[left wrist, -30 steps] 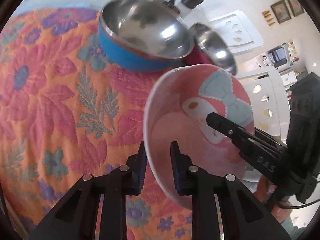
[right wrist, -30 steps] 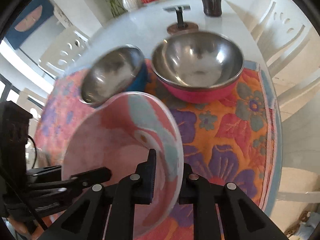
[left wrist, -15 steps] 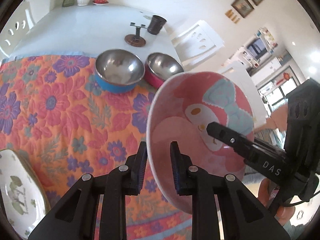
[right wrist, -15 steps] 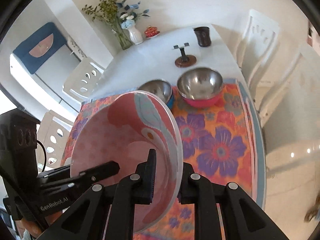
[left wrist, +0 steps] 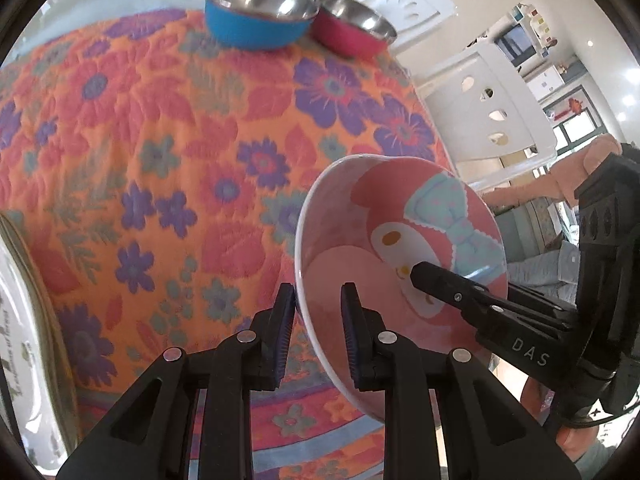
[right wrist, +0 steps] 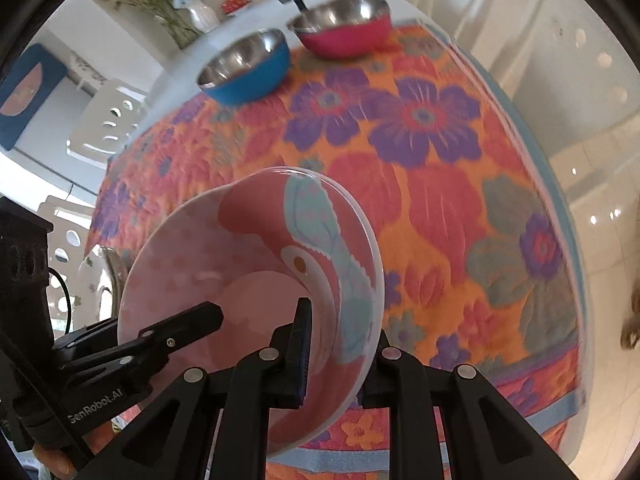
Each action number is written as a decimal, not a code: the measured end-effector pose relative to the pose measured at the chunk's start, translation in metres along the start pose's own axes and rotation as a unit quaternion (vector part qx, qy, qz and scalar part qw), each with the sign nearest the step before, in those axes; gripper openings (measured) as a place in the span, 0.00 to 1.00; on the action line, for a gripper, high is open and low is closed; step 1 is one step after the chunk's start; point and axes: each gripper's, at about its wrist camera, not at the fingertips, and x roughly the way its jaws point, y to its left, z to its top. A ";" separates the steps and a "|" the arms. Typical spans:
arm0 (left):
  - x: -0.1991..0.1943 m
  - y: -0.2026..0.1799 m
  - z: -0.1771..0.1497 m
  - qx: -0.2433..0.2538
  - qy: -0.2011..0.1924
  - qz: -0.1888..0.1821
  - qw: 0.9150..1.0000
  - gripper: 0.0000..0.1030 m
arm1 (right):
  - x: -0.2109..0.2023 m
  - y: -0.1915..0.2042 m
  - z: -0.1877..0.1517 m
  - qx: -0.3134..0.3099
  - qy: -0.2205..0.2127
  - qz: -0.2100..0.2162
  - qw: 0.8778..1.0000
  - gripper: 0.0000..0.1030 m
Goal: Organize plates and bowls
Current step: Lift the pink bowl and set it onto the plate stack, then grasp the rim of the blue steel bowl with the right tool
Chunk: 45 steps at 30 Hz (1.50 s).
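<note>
Both grippers have the pink bowl (left wrist: 360, 240) between them, held up in the air over the flowered cloth (left wrist: 160, 160) near the front edge of the table. The left gripper (left wrist: 318, 332) is clamped on the rim at one side, one finger inside and one outside the wall, and the right gripper (right wrist: 340, 344) pinches the opposite rim the same way. The bowl hangs tilted, its cartoon-printed inside facing the cameras.

It looks like glazed ceramic or hard melamine: stiff, smooth, likely slippery under the pads, and it could chip or crack if dropped. The thin rim is the only real handhold, so gripping it from two sides seems a sensible choice; the weight looks modest.

Further back on the cloth stand a blue bowl (left wrist: 256, 16) and a red bowl (left wrist: 352, 28), side by side and steel-lined. A white plate (left wrist: 24, 340) lies at the left edge, well apart from them
</note>
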 end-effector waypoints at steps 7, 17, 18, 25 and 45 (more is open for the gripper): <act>-0.018 0.011 -0.009 -0.006 -0.017 -0.004 1.000 0.22 | -0.017 -0.004 -0.012 0.015 -0.022 -0.003 1.000 0.17; -0.109 0.020 -0.016 0.000 -0.102 -0.033 0.994 0.22 | -0.084 0.006 -0.023 -0.002 -0.050 0.017 0.999 0.17; -0.121 0.017 -0.014 0.007 -0.116 -0.033 0.993 0.22 | -0.092 0.008 -0.022 -0.004 -0.058 0.016 0.998 0.17; -0.222 -0.005 0.029 0.074 -0.252 -0.017 0.965 0.27 | -0.175 0.038 0.009 -0.040 -0.166 0.025 0.985 0.51; -0.074 0.087 0.225 -0.056 -0.130 -0.046 0.989 0.56 | -0.014 0.050 0.202 0.007 -0.035 0.095 0.995 0.55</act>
